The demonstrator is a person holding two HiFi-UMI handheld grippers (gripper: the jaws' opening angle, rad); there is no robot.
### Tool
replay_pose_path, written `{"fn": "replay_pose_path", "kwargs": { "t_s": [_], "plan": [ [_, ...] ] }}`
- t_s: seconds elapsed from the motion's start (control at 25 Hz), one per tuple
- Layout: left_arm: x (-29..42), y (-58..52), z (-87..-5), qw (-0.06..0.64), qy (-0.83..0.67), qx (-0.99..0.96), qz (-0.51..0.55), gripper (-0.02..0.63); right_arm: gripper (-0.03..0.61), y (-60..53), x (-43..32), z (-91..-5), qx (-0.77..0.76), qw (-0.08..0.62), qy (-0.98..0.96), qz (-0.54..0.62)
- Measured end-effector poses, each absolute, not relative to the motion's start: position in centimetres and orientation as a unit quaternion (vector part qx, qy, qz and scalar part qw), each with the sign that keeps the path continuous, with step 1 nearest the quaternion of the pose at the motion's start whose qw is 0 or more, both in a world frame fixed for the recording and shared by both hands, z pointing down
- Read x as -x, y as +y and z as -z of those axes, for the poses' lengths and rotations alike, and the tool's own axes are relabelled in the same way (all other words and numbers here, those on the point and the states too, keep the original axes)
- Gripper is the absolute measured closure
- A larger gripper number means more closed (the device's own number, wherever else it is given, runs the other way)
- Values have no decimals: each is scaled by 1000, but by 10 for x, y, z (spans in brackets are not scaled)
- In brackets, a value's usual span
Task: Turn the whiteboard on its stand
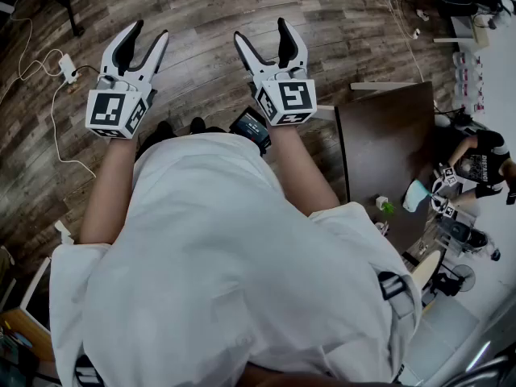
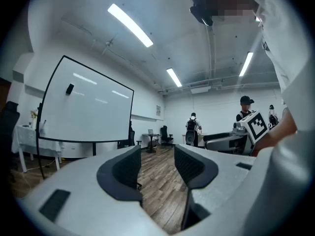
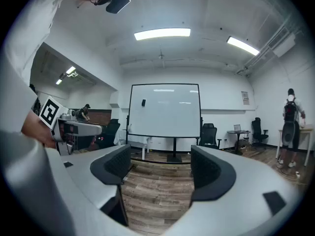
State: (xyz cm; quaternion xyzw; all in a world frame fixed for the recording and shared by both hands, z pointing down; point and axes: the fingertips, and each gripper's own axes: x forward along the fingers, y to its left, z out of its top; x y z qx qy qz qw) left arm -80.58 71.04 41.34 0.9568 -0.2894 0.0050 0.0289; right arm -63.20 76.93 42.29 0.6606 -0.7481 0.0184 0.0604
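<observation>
While the whiteboard [image 3: 165,110] stands well off, the left gripper [image 1: 150,31] and right gripper [image 1: 262,31] are held with jaws apart, empty; its frame should be approached squarely.

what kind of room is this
Likely an office-style lab or meeting room: a large whiteboard on its stand, an office chair by a small desk, and strip ceiling lights over wood-plank flooring.
</observation>
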Motion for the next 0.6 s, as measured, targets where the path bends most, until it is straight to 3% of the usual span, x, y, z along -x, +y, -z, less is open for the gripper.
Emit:
{"fn": "replay_pose_path", "kwargs": {
  "t_s": [0.32,0.6],
  "plan": [
    [806,710,-414,32,-288,-957,-9,419,222,770,627,-413,-658,20,-752,-20],
    [799,711,-417,32,-291,-956,-15,419,222,771,615,-419,-657,25,-753,-24]
  ]
}}
